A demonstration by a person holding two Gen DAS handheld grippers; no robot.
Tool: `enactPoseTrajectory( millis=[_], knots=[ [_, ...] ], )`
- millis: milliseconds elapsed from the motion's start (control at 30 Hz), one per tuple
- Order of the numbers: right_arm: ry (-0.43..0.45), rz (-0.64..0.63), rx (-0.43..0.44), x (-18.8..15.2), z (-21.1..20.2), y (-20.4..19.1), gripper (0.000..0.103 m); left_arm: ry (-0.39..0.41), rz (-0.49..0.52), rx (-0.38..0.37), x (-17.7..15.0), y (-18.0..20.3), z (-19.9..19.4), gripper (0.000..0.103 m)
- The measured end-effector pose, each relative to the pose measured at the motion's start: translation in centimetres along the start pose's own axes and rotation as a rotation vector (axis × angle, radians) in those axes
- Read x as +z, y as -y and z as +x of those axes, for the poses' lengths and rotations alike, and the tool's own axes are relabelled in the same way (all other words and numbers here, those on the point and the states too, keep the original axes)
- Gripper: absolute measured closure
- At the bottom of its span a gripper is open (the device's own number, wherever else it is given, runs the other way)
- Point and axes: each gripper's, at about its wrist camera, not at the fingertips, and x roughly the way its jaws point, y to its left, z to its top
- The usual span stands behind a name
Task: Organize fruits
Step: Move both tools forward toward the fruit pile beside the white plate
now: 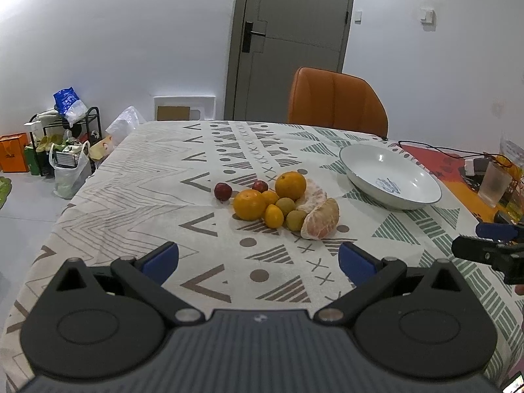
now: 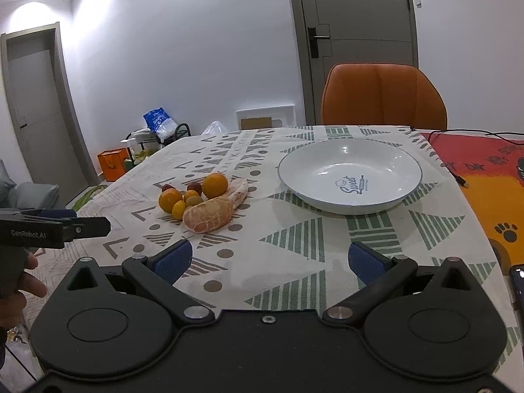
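Note:
A pile of fruit lies on the patterned tablecloth [image 1: 131, 196]: two oranges [image 1: 290, 185], small yellow and green citrus [image 1: 273, 216], two red plums [image 1: 223, 192] and peeled pomelo segments [image 1: 321, 220]. The pile also shows in the right wrist view [image 2: 203, 203]. An empty white bowl [image 1: 389, 177] [image 2: 350, 173] stands to the right of the pile. My left gripper [image 1: 258, 262] is open and empty, short of the fruit. My right gripper [image 2: 268, 258] is open and empty, in front of the bowl and fruit.
An orange chair [image 2: 383, 95] stands behind the table. A red mat [image 2: 484, 177] with a black cable [image 2: 458, 177] covers the table's right side. A glass [image 1: 494, 180] and clutter sit at far right. Bags [image 1: 68, 163] and a rack stand on the floor left.

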Motion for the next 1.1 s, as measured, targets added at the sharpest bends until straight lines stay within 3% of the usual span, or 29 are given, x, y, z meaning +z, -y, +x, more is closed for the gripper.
enactPoseTrajectory(
  millis=[1100],
  knots=[
    [0.01, -0.018, 0.008, 0.3, 0.6, -1.0, 0.0, 0.025, -0.041, 0.016, -0.1, -1.5, -0.3, 0.0]
  ],
)
